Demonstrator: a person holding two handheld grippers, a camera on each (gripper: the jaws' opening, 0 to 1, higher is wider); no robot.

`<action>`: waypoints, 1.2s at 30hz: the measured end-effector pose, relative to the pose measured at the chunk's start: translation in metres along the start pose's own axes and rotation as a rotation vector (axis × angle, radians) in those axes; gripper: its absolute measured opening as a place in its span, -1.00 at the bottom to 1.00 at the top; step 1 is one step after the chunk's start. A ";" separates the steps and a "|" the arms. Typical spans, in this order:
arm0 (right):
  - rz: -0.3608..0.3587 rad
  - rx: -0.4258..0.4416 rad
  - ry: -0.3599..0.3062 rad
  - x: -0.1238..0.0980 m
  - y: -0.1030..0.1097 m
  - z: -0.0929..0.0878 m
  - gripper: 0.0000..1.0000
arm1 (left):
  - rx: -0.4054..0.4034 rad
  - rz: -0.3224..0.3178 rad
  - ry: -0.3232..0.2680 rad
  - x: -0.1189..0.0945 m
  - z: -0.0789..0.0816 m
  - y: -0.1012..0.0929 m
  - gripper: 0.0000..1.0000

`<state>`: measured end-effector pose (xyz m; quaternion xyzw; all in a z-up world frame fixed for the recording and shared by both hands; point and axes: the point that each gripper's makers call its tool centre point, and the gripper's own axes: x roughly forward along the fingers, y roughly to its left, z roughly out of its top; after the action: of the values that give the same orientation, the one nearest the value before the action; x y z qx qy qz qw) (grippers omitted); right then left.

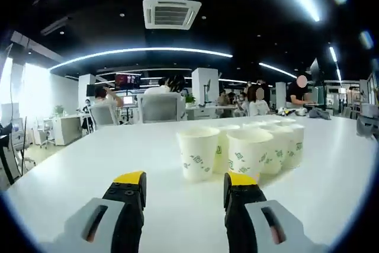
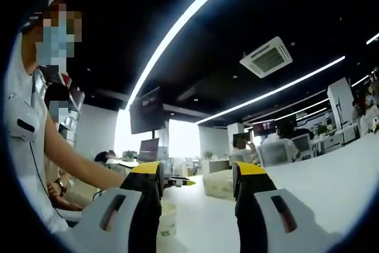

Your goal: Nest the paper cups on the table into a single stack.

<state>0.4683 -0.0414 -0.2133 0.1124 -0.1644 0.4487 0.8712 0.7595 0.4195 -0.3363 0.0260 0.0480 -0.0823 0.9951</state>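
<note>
Several white paper cups with green print stand upright in a tight cluster on the white table [image 1: 89,170]. In the left gripper view the nearest cup [image 1: 197,153] is just ahead of my left gripper [image 1: 186,179], with a second cup [image 1: 249,152] beside it and more behind to the right. That gripper is open and holds nothing. My right gripper [image 2: 198,170] is raised and tilted up, open and holding nothing. One paper cup [image 2: 168,223] shows low in its view, partly hidden behind the left jaw.
The table [image 2: 331,176] stretches wide and bare to the left of the cups. A person's arm [image 2: 77,167] reaches in from the left of the right gripper view. Office chairs [image 1: 160,108], desks and seated people lie beyond the far edge.
</note>
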 end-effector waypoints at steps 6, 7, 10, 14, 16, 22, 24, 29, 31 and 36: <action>-0.002 -0.005 0.009 0.004 -0.002 0.002 0.00 | -0.010 -0.003 0.028 0.019 0.005 -0.008 0.17; 0.000 -0.008 0.008 0.005 -0.002 0.003 0.00 | -0.002 -0.008 0.032 0.025 0.006 -0.009 0.17; 0.003 -0.016 0.007 0.006 -0.001 0.006 0.00 | 0.048 -0.028 0.054 0.041 0.009 -0.012 0.20; 0.002 -0.016 0.009 0.007 -0.001 0.006 0.00 | 0.097 -0.053 0.061 0.057 0.013 -0.023 0.19; 0.003 -0.017 0.013 0.008 -0.001 0.006 0.00 | 0.110 -0.072 0.066 0.061 0.011 -0.031 0.18; -0.003 -0.015 0.024 0.007 -0.002 0.000 0.00 | 0.080 -0.093 0.045 0.064 0.007 -0.043 0.11; -0.007 -0.013 0.029 0.006 -0.003 -0.002 0.00 | 0.091 -0.095 0.040 0.065 0.006 -0.045 0.06; -0.016 -0.010 0.029 0.005 -0.005 -0.003 0.00 | 0.110 -0.097 0.022 0.073 0.010 -0.043 -0.05; -0.020 -0.012 0.030 0.004 -0.007 -0.003 0.00 | 0.122 -0.098 0.015 0.076 0.012 -0.043 -0.06; -0.026 -0.012 0.028 0.003 -0.009 -0.002 -0.01 | 0.141 -0.100 0.020 0.085 0.013 -0.040 -0.06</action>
<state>0.4777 -0.0430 -0.2145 0.1032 -0.1533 0.4382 0.8797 0.8370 0.3654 -0.3339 0.0943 0.0532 -0.1349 0.9849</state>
